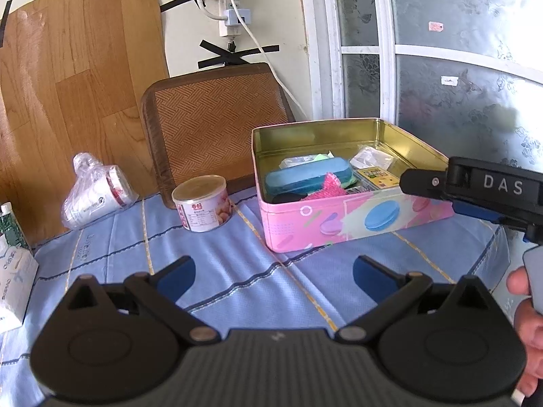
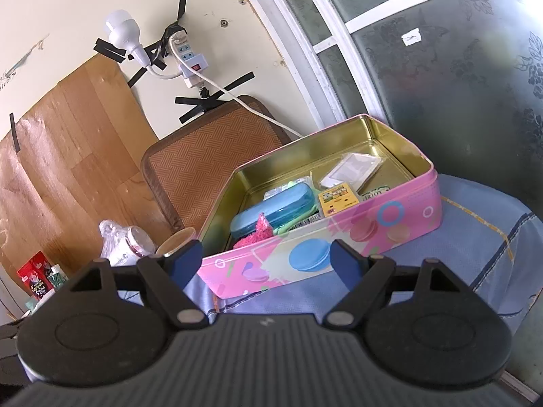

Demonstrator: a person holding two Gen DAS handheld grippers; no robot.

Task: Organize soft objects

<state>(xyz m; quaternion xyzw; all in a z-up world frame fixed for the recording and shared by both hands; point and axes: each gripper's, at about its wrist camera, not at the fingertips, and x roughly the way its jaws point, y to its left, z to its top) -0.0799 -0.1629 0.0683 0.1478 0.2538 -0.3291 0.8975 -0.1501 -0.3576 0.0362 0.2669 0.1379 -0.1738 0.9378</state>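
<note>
An open pink tin box (image 1: 339,218) (image 2: 339,234) stands on the blue tablecloth. Inside lie a blue soft case (image 1: 307,176) (image 2: 275,208), a pink fuzzy cloth (image 1: 327,186) (image 2: 258,232), a yellow card pack (image 2: 337,198) and a clear plastic packet (image 2: 351,168). My left gripper (image 1: 273,273) is open and empty, low over the cloth in front of the box. My right gripper (image 2: 266,259) is open and empty, just in front of the box's near wall; it also shows in the left wrist view (image 1: 420,181) at the box's right side.
A tin can (image 1: 203,201) and a bagged cup (image 1: 98,191) stand left of the box. A woven brown cushion (image 1: 217,118) leans on the wall behind. White cartons (image 1: 13,271) sit at the far left. A glass door (image 1: 458,68) is at the right.
</note>
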